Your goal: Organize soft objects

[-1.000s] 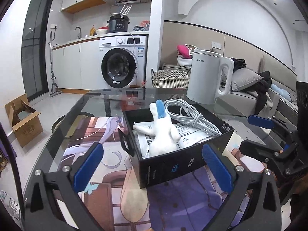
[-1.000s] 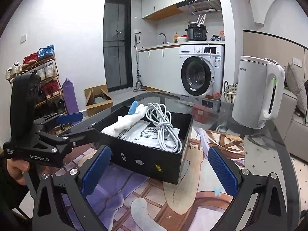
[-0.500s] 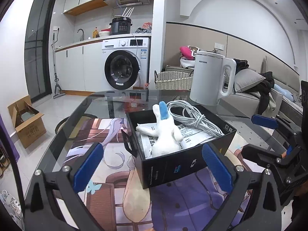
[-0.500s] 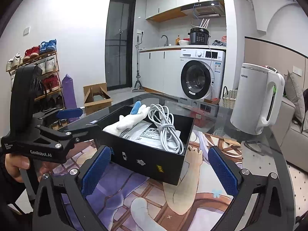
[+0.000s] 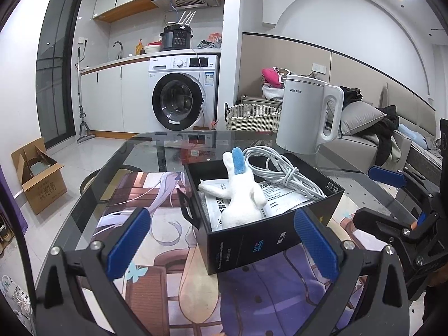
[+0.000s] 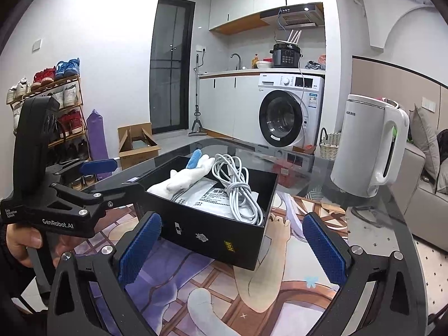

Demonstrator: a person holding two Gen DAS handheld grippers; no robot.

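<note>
A white plush toy with a blue ear (image 5: 242,193) lies in an open black box (image 5: 268,240) on the glass table, beside a coiled white cable (image 5: 282,172) and printed white packets (image 5: 280,196). The toy (image 6: 184,179), cable (image 6: 238,190) and box (image 6: 215,235) also show in the right wrist view. My left gripper (image 5: 222,245) is open and empty, just in front of the box. My right gripper (image 6: 231,245) is open and empty, also short of the box. The right gripper shows at the right edge of the left wrist view (image 5: 392,196); the left gripper shows at the left of the right wrist view (image 6: 109,177).
A white electric kettle (image 5: 306,117) stands on the table behind the box. An illustrated mat (image 5: 156,277) covers the near table. Past the table edge are a washing machine (image 5: 182,103), a wicker basket (image 5: 252,116), a cardboard box (image 5: 37,173) and a sofa (image 5: 372,137).
Both grippers have drawn back and lifted slightly from the box, so it looks a little smaller and lower. Toy, cable and box have not moved. Both grippers stay open.
</note>
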